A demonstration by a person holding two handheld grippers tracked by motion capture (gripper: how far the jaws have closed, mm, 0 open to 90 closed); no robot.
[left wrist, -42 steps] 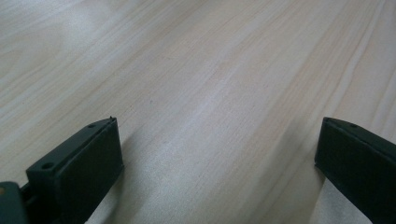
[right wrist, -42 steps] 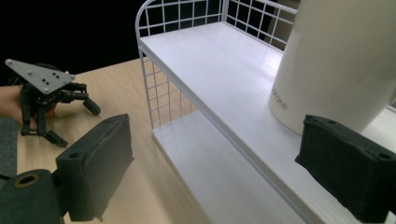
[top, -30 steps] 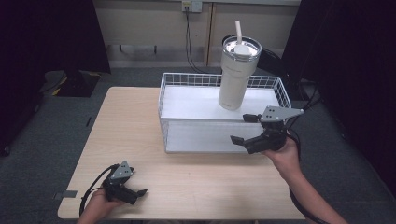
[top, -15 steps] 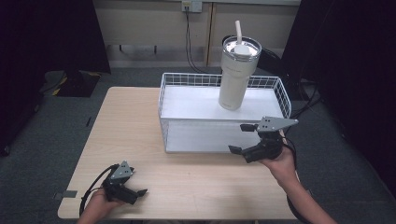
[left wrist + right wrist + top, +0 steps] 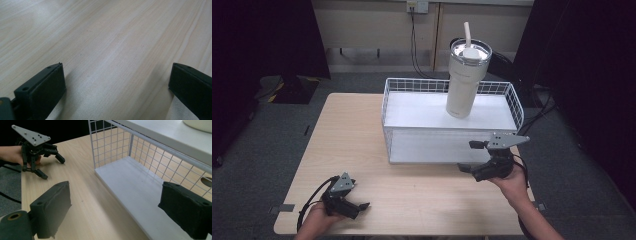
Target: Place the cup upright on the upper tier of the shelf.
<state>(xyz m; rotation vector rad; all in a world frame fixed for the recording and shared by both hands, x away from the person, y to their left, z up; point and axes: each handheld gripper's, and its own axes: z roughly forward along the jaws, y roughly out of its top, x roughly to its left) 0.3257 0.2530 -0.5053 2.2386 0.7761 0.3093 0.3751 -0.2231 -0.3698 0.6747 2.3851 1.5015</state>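
While both claws hang empty, risks run thus:
Right claw (image 5: pixel 471 156): jaws apart, beside rack (image 5: pixel 452 145) front; could snag wire.
Left claw (image 5: pixel 358 201): jaws apart, low over desk (image 5: pixel 362 130).
Tumbler (image 5: pixel 466 79): upright atop rack; a knock could topple it.

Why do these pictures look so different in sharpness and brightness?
High view: evenly lit pale wooden table, dark room around it, cream tumbler sharp. Left gripper view: camera sits very close, so the wood grain looks soft, with a shadow by the black jaws. Right gripper view: near jaws blurred, white wire basket crisp.
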